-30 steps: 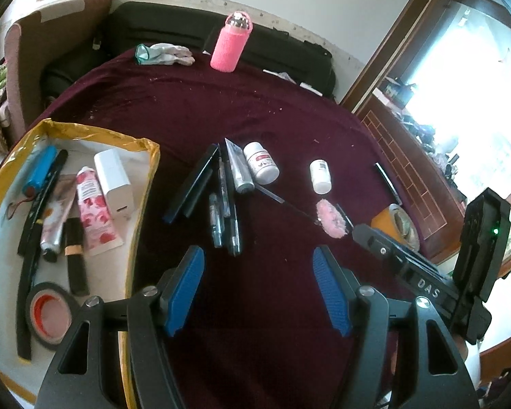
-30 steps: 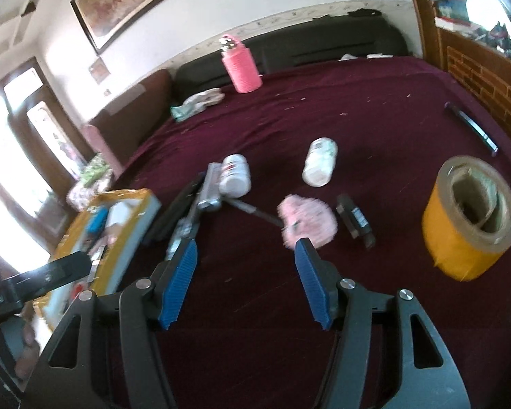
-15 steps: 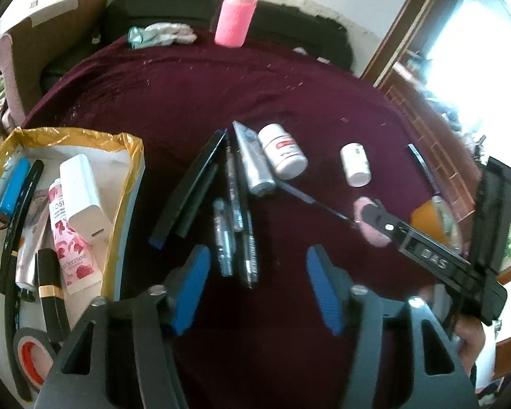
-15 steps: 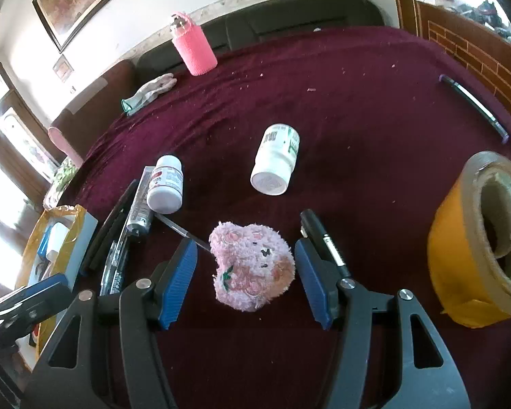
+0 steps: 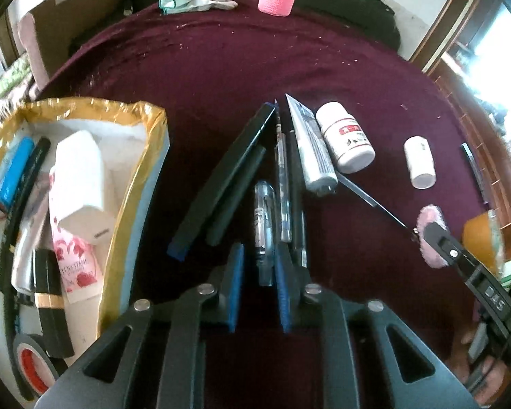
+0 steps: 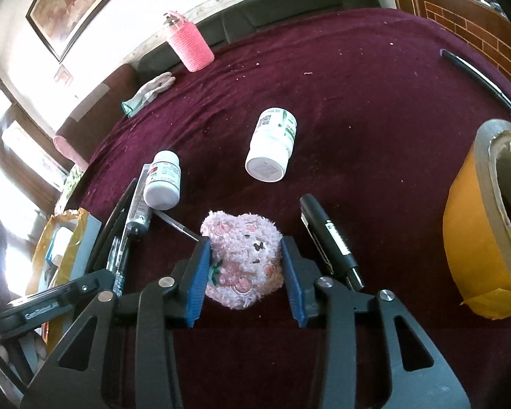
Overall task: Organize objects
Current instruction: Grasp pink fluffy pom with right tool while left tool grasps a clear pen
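My left gripper (image 5: 258, 267) has closed on a clear pen (image 5: 265, 228) lying on the maroon tablecloth among other pens (image 5: 282, 184) and a dark case (image 5: 226, 177). My right gripper (image 6: 244, 260) is closed on a pink fluffy toy (image 6: 243, 255) resting on the cloth; the toy also shows in the left wrist view (image 5: 431, 235). A yellow-lined box (image 5: 153, 129) at the left holds a white charger (image 5: 79, 177), a hand cream tube (image 5: 74, 262), a lipstick and red tape.
Two white pill bottles (image 6: 272, 145) (image 6: 163, 179), a silver tube (image 5: 311, 150), a black marker (image 6: 329, 238), a yellow tape roll (image 6: 477, 238), a black pen (image 6: 477, 78), a pink bottle (image 6: 189, 46) and a glove (image 6: 149, 92) lie on the table.
Both grippers moved forward and down and closed: the left onto the clear pen, the right onto the pink toy.
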Motion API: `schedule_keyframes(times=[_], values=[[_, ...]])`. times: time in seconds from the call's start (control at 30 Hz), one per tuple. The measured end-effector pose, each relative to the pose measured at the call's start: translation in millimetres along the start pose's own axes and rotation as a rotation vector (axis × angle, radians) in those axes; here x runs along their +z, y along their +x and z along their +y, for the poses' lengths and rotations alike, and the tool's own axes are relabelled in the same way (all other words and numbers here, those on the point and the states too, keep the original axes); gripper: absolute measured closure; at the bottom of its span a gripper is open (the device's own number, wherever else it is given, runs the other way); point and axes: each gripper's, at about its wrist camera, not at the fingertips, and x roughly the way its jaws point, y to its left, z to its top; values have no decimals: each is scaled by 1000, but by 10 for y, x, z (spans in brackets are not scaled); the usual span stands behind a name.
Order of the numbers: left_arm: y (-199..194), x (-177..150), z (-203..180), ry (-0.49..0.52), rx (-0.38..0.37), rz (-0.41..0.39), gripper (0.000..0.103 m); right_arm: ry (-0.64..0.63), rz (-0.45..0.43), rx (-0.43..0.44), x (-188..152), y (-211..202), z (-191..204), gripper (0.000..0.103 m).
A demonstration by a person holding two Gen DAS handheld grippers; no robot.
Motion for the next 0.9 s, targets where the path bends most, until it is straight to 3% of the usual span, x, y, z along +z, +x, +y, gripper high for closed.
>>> schedule_keyframes(times=[0.13, 0.23, 0.57, 0.77, 0.9], values=[[30, 20, -145, 58, 102, -5, 93, 6, 3, 11, -6, -2, -16, 65], [-21, -40, -164, 76, 120, 11, 95, 9, -3, 20, -10, -20, -43, 69], [-435, -880, -148, 121, 81, 72, 95, -50, -57, 42, -76, -227, 121, 73], [-464, -889, -102, 125, 25, 45, 95, -85, -35, 70, -299, -420, 382, 74], [-465, -818, -56, 160, 44, -15, 93, -81, -43, 55, -432, -528, 498, 73]])
